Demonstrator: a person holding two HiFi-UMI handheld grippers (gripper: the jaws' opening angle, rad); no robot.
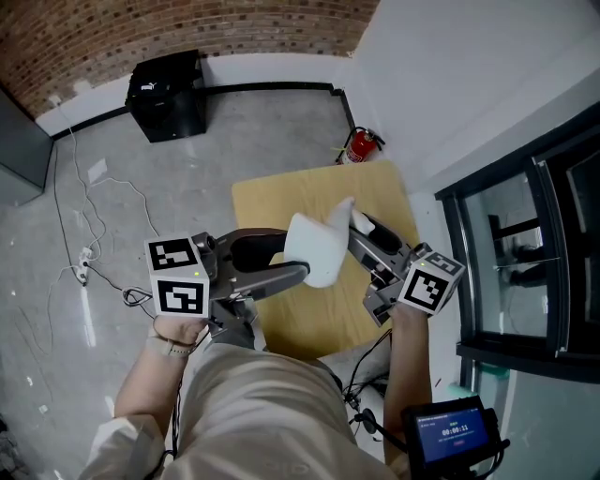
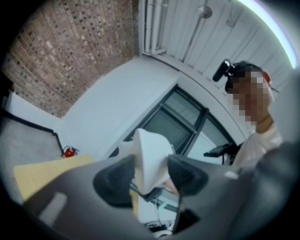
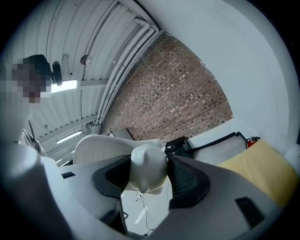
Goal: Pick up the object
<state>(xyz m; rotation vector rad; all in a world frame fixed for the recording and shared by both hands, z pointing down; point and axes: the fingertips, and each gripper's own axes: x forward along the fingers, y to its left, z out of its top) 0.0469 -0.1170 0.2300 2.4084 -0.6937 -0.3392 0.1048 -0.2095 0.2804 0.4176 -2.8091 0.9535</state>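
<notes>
Head view had the white object [image 1: 317, 248] off the bench [image 1: 272, 202], left fingers [image 2: 115, 180] and right fingers [image 3: 187, 180] clamped wide on it; the lift looked done, a steady hold next.

A bare workroom, like a lab or a workshop.
The floor [image 1: 141, 178] is grey concrete. One wall [image 1: 187, 23] is red brick and the others are plain white. A red fire extinguisher [image 1: 361, 145] stands in the corner, thin cables [image 1: 86, 261] trail over the floor, and a black box [image 1: 169, 94] sits by the wall. A small wooden tabletop [image 1: 272, 206] stands near dark-framed glass [image 1: 525, 244]. Long lights [image 3: 65, 85] and pipes [image 3: 126, 51] run along the ribbed ceiling.
</notes>
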